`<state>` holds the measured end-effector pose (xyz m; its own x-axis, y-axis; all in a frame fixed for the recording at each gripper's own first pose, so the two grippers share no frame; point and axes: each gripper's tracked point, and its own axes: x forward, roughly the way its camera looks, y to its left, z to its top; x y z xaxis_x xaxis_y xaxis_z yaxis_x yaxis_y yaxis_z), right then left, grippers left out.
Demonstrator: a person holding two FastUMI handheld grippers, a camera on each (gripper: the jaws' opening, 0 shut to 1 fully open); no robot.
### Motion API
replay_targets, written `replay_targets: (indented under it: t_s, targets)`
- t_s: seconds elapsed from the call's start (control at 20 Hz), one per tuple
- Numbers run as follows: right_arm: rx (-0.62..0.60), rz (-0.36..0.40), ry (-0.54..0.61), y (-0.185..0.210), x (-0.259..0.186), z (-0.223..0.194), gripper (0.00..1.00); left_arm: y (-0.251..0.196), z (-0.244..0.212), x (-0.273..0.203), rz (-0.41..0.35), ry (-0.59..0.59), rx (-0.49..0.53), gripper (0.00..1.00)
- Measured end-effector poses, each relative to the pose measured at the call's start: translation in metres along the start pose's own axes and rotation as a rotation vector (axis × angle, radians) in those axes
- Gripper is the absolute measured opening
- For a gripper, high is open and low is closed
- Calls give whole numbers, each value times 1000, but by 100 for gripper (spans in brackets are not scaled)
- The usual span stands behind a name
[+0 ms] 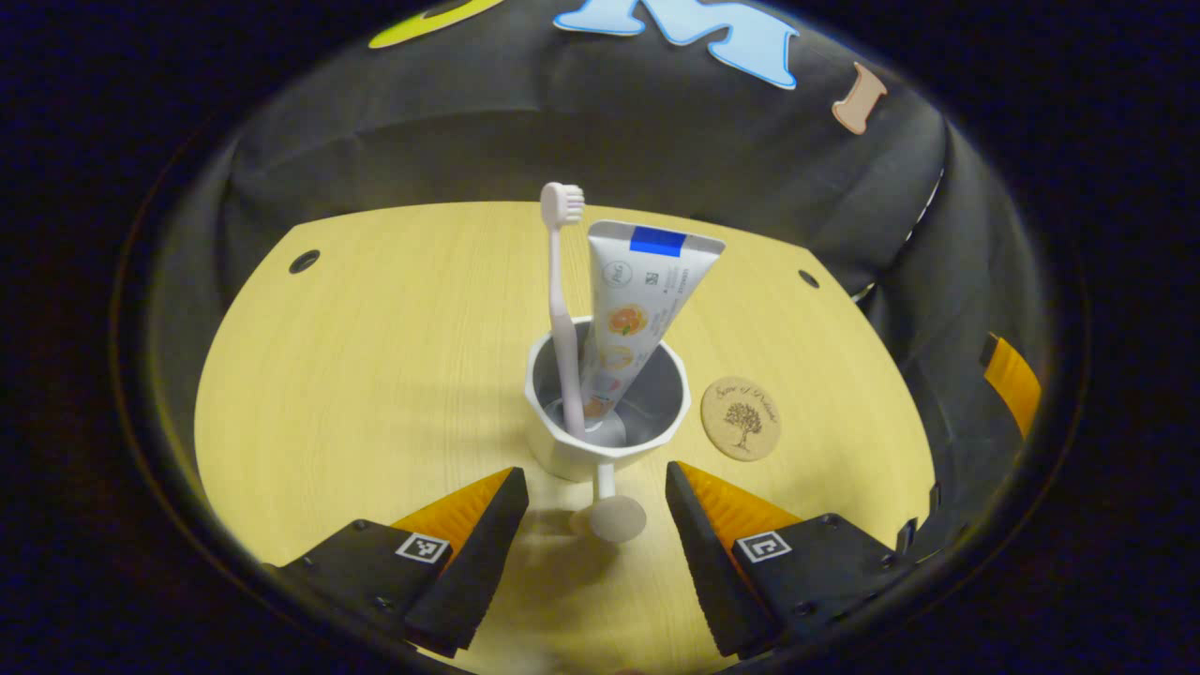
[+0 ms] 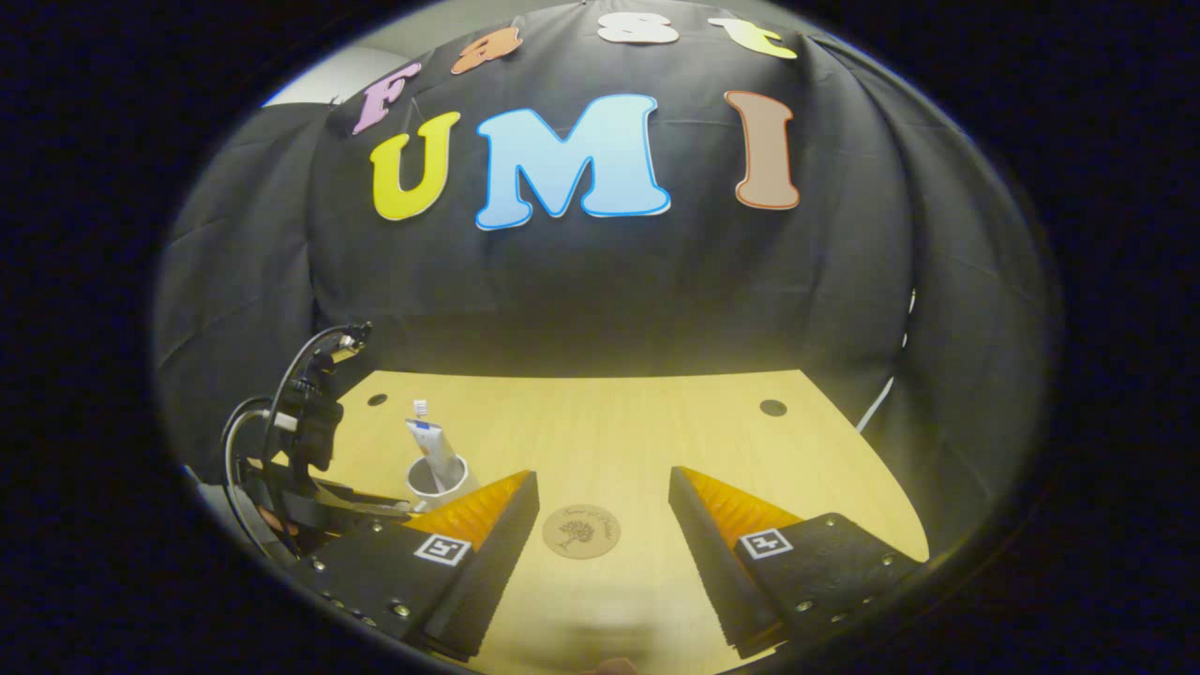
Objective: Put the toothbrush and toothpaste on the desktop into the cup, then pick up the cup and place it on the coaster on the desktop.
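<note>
Nearest the camera in the left gripper view, the left hand-held gripper stood released, its two fingers spread wide above the tabletop and touching nothing. Between the fingertips and just beyond them stood the cup, a white goblet-shaped one on a thin stem with a round foot that rested on the wood. Inside the cup stood the toothbrush, nearly upright with its bristled head at the top, and the toothpaste, cap end down and leaning a little toward the right, its flat crimped end uppermost. Just beside the cup on its right lay the coaster, a round brown disc flat on the tabletop and apart from the cup. Farther back, two small dark holes sat near the tabletop's rear corners.

At the bottom of the right gripper view, the right hand-held gripper was likewise released, fingers wide apart and holding nothing. The coaster lay between those fingers. Off to the left, beyond the left finger, stood the cup with the toothpaste and toothbrush standing in it. The left hand-held gripper, with looping black cables, hovered near the cup on its left.
</note>
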<state>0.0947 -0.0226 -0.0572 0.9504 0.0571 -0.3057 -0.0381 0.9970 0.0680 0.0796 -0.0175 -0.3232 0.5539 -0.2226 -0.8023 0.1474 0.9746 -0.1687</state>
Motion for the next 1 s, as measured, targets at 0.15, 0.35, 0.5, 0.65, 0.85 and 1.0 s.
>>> replay_targets:
  t_s: [0.15, 0.35, 0.5, 0.65, 0.85, 1.0]
  targets:
    - [6, -2, 15, -8, 3, -7, 89, 1, -2, 12, 42, 82, 63, 91]
    - [27, -7, 37, -17, 6, -18, 89, 4, -5, 30, 72, 175, 66, 84]
    - [46, -25, 61, -28, 5, -27, 89, 5, -10, 38, 94, 219, 74, 74]
    - [79, -34, 77, -35, 5, -31, 89, 2, -18, 44, 96, 250, 51, 67]
    - [108, -45, 81, -40, 3, -37, 89, 1, -24, 47, 109, 268, 38, 40]
    - [116, -46, 87, -42, 1, -41, 88, 1, -19, 48, 124, 232, 59, 36]
